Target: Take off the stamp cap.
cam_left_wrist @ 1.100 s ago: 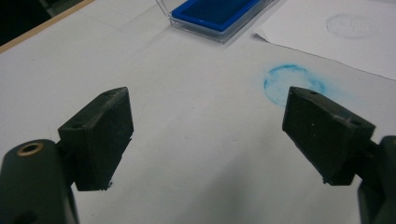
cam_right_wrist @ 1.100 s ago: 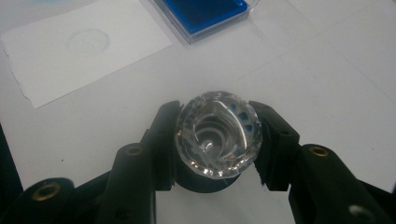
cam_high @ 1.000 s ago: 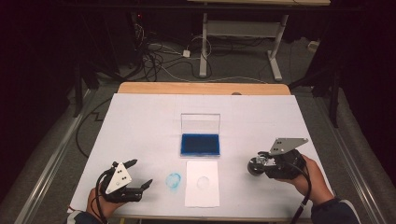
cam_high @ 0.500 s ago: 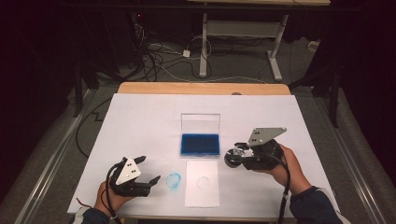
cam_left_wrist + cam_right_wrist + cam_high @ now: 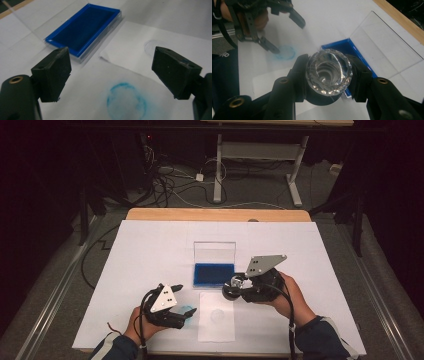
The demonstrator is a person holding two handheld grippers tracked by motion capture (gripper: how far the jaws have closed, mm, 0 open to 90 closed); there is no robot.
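Note:
A blue ink pad lies in a clear case, its lid standing open behind it. My right gripper is shut on a stamp with a clear faceted knob and a black base, hovering at the pad's front right corner. A white paper sheet lies in front of the pad, with a faint round imprint. Left of the sheet is a blue ring mark on the table cover. My left gripper is open just above that mark, jaws straddling it.
The white cover spreads over the wooden table. Beyond the far edge are cables and a metal desk frame on the floor. A rail runs along the table's left side.
My right gripper has carried the stamp left, from the right side of the table to the ink pad's front corner. My left gripper has shifted right to sit over the blue ring.

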